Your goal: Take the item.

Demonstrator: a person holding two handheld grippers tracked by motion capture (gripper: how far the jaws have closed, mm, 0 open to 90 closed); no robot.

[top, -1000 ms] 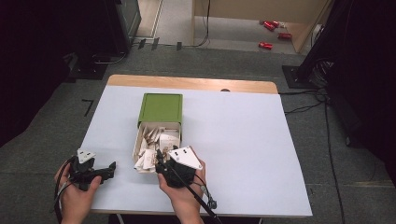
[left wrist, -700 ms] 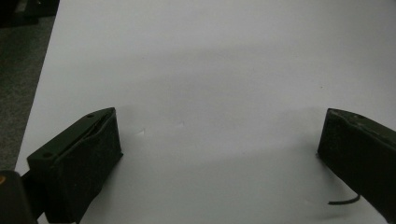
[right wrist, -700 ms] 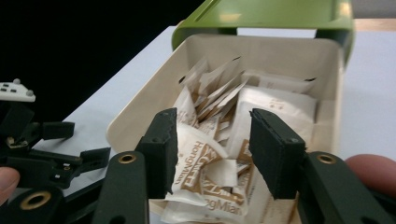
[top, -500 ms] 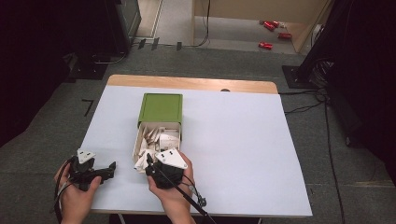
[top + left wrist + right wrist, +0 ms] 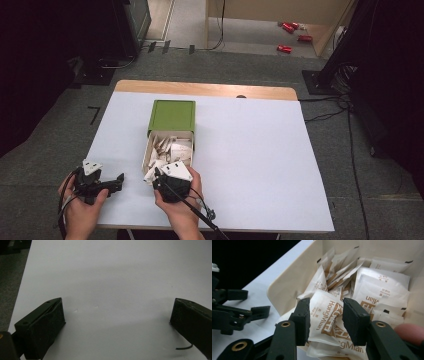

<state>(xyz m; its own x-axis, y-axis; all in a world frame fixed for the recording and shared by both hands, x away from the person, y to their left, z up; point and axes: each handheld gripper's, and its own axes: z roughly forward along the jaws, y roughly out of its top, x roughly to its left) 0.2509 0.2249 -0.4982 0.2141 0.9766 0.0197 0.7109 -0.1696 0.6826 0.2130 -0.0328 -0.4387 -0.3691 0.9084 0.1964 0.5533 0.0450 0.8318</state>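
Black tongs point(image 5: 325, 320) with brass screw eyelets, grey 3-cornered plates, trailing black cables.

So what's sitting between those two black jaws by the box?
A white sachet printed HongMan, at the open box's near end, seen in the right gripper view.

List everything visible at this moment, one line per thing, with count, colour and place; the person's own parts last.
table: one, white top with a wooden far edge, centre of the high view.
box: one, cream, open, near the table's front left.
lid: one, green, just beyond the box.
sachets: many, white with brown print, piled in the box.
front sachet: one, white and brown, between the right gripper's jaws.
red things: several, on the floor beyond the table.
left gripper: one, black, open above the table's left front.
right gripper: one, black, jaws just closing around the front sachet, contact unclear.
hands: two, at the near edge.
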